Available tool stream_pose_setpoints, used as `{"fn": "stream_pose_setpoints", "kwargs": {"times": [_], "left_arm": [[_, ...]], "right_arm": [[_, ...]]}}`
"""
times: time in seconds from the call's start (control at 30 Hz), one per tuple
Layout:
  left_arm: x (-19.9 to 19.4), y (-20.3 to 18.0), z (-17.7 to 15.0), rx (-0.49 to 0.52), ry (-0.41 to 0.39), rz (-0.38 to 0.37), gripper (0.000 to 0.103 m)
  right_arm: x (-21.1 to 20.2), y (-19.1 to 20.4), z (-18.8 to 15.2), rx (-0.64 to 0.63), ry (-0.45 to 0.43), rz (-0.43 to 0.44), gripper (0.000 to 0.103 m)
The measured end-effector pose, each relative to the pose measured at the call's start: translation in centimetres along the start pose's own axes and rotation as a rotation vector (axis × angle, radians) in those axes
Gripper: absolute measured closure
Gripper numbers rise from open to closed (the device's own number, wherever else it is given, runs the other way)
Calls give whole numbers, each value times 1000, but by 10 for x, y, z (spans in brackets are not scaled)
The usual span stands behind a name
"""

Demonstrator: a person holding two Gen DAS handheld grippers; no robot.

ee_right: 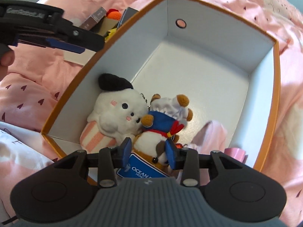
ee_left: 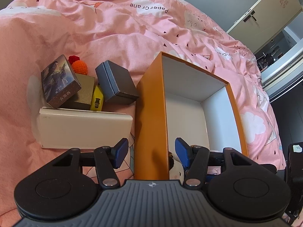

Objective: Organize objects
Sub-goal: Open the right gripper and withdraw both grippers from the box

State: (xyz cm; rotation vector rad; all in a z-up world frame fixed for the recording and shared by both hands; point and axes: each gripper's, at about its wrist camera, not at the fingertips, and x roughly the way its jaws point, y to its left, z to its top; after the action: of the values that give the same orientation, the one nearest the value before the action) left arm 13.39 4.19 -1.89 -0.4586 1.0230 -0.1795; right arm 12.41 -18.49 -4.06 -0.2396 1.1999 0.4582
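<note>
Centrally, an orange box (ee_right: 275, 87) sits on a pink-quilted bed (ee_left: 106, 28), holding plush toys.
Right wrist view: a white plush (ee_right: 117, 111) and a sailor bear plush (ee_right: 166, 121) lie at the box's lower-left end; the right hand-held gripper (ee_right: 148, 154) is spread around the bear. Left wrist view alone shows the heap at centre left: picture box (ee_left: 59, 81), dark blue case (ee_left: 116, 83), white box (ee_left: 83, 129). The left hand-held gripper (ee_left: 150, 154) is spread astride the box wall.

"PaperCrane" is showing upside down on the quilt (ee_left: 147, 7). Chinese characters are running along the card box (ee_left: 60, 81). "OCEAN" is reading on the blue tag (ee_right: 140, 170). "GenRobot.AI" is marking the left claw (ee_right: 64, 43).
</note>
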Motion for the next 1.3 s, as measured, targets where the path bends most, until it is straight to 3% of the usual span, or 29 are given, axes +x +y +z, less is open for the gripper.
{"fn": "stream_pose_setpoints", "kwargs": {"times": [0.1,0.23,0.33,0.57,0.77,0.97,1.13,1.3], "left_arm": [[0,2,0,-5,0,3,37],[0,2,0,-3,2,-2,37],[-1,1,-2,3,7,-5,37],[-7,0,-6,33,-10,22,37],[-23,2,-3,70,-33,45,37],[-35,9,-1,120,-46,81,38],[-35,13,-5,144,-47,111,43],[-35,17,-5,196,-44,134,43]], "right_arm": [[0,-3,1,49,17,18,73],[-8,-14,2,177,29,72,103],[-3,-14,-2,218,62,152,103],[-6,1,1,157,47,99,101],[-33,14,13,74,-43,41,97],[-54,36,33,-26,-152,50,95],[-53,56,53,-125,-188,55,82],[-39,75,71,-234,-203,26,82]]}}
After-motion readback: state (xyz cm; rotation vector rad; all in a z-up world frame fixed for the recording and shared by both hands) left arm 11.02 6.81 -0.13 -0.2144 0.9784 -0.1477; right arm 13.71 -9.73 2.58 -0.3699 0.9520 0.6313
